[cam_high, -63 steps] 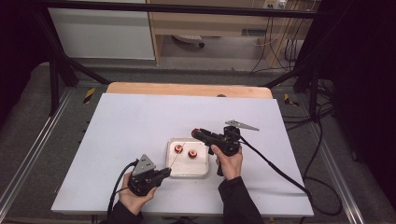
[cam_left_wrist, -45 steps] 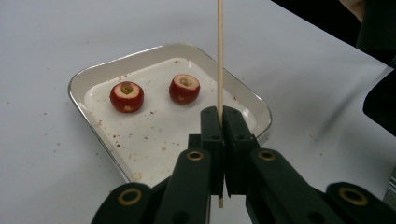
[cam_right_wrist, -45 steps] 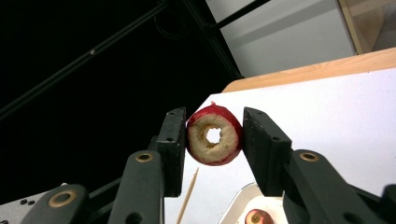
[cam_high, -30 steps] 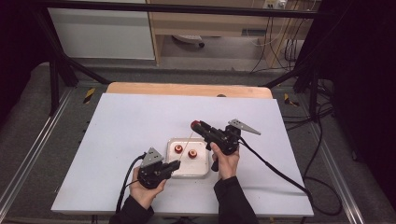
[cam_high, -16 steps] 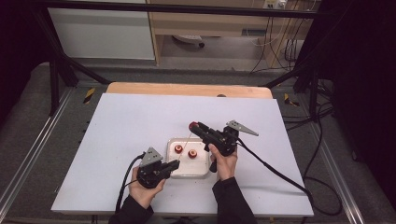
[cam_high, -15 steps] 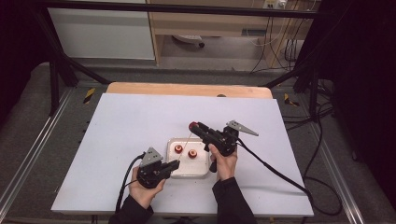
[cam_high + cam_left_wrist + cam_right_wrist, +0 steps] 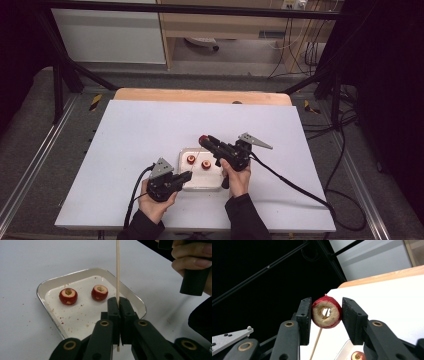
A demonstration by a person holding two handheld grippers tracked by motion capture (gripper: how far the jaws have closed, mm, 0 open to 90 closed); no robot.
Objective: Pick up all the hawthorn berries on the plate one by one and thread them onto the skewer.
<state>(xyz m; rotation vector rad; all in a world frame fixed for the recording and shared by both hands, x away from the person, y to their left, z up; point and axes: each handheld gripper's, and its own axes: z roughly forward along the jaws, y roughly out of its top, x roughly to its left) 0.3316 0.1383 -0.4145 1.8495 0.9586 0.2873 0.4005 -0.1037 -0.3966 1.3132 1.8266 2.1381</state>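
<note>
Your left claw (image 7: 117,315) is pressed together on the skewer (image 7: 117,270), keeping it upright over the tray (image 7: 42,287) so its tip meets the cored fruit (image 7: 327,312). Your right claw (image 7: 325,315) pinches that fruit by its sides, raised above the desk (image 7: 140,130), hole lined up on the stick. Count one skewer, one tray, three fruits: two (image 7: 68,296) (image 7: 99,292) lie in the tray.

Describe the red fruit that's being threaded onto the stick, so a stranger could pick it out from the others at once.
Start at the white tray near the front of the white table. Just above its far edge, the right gripper is shut on a cored red fruit, with the thin wooden skewer showing through its hole. Unlike the two cored fruits lying in the tray, it is in the air.
</note>
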